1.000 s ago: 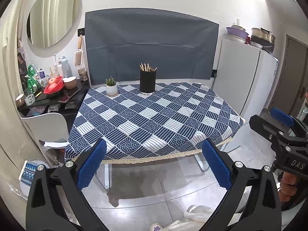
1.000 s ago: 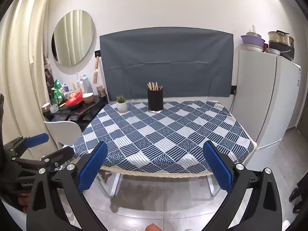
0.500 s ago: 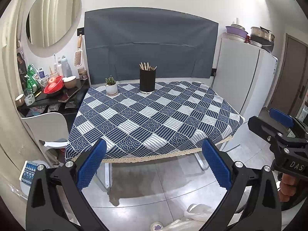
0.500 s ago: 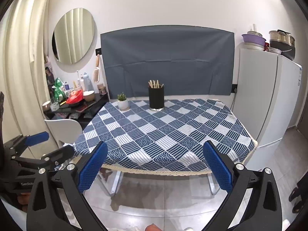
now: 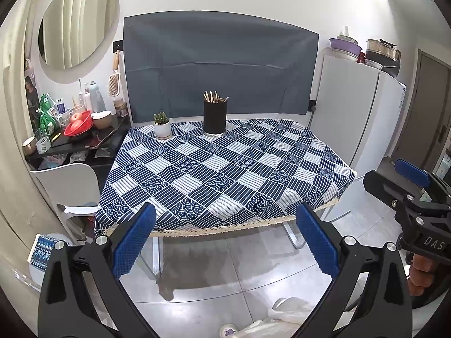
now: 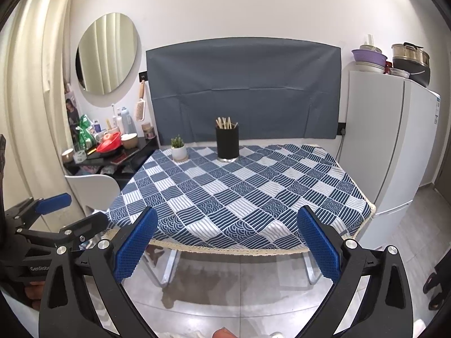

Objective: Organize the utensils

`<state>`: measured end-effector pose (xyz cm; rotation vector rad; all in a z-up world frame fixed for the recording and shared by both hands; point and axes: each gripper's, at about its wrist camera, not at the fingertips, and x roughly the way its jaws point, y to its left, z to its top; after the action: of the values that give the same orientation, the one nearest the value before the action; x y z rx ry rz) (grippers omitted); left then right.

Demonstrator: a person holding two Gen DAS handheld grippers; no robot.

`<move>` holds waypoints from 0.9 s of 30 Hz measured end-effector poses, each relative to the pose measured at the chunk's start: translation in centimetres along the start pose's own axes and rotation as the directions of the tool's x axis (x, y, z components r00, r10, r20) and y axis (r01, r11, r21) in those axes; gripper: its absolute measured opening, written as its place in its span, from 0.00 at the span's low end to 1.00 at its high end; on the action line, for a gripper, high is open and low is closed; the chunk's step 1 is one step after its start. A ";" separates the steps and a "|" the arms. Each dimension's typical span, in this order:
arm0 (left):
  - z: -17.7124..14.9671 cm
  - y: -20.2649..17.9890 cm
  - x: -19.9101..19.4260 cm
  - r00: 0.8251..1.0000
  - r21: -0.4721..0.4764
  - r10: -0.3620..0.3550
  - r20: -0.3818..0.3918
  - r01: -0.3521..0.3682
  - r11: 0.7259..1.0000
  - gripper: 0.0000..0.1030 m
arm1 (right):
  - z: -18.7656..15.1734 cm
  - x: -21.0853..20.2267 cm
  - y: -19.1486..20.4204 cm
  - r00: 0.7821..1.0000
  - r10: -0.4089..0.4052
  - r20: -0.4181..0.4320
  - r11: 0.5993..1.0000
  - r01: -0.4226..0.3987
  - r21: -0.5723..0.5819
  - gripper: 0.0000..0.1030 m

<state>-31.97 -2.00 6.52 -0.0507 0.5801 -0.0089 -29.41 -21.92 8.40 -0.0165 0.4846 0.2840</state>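
A black cylindrical holder (image 5: 214,118) (image 6: 227,144) with several wooden sticks or chopsticks (image 5: 214,97) (image 6: 224,122) standing in it sits at the far middle of the table (image 5: 225,174) (image 6: 239,191), which wears a blue and white patterned cloth. My left gripper (image 5: 225,238) is open and empty, held over the floor short of the table's near edge. My right gripper (image 6: 225,239) is likewise open and empty in front of the table. Each gripper shows at the edge of the other's view: the right gripper (image 5: 394,186) and the left gripper (image 6: 70,214).
A small potted plant (image 5: 162,125) (image 6: 179,148) stands left of the holder. A white chair (image 5: 70,186) and a cluttered black side table (image 5: 76,140) are at the left. A white fridge (image 5: 352,112) (image 6: 389,146) with pots on top stands right. Grey tile floor (image 5: 225,267) lies below.
Both grippers have drifted slightly closer to the table; the view is nearly the same. Nothing on the table has moved, and both grippers stay open.
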 end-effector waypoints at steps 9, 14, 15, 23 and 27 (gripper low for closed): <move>-0.1 -0.4 0.0 1.000 -0.002 -0.003 0.000 0.003 1.000 0.94 | -0.1 -0.2 -0.1 1.000 -0.002 0.003 1.000 0.002 -0.001 0.92; 0.2 -0.5 0.3 1.000 -0.008 -0.005 -0.001 0.005 1.000 0.94 | 0.2 -0.2 -0.4 1.000 -0.002 0.001 1.000 0.002 -0.003 0.92; 0.3 -0.6 0.4 1.000 -0.008 -0.007 -0.003 0.007 1.000 0.94 | 0.3 -0.1 -0.6 1.000 -0.002 -0.001 1.000 0.002 -0.003 0.92; 0.8 -0.8 1.4 1.000 -0.018 -0.013 -0.011 0.013 1.000 0.94 | 0.8 0.6 -1.4 1.000 -0.001 -0.010 1.000 0.001 -0.009 0.92; 1.2 -0.4 2.0 1.000 -0.031 0.002 -0.009 -0.002 1.000 0.94 | 1.3 1.3 -1.7 1.000 -0.009 -0.016 1.000 0.009 -0.008 0.92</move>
<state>-29.66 -2.43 6.47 -0.0800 0.5894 0.0020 -27.25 -23.13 8.81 -0.0283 0.4993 0.2768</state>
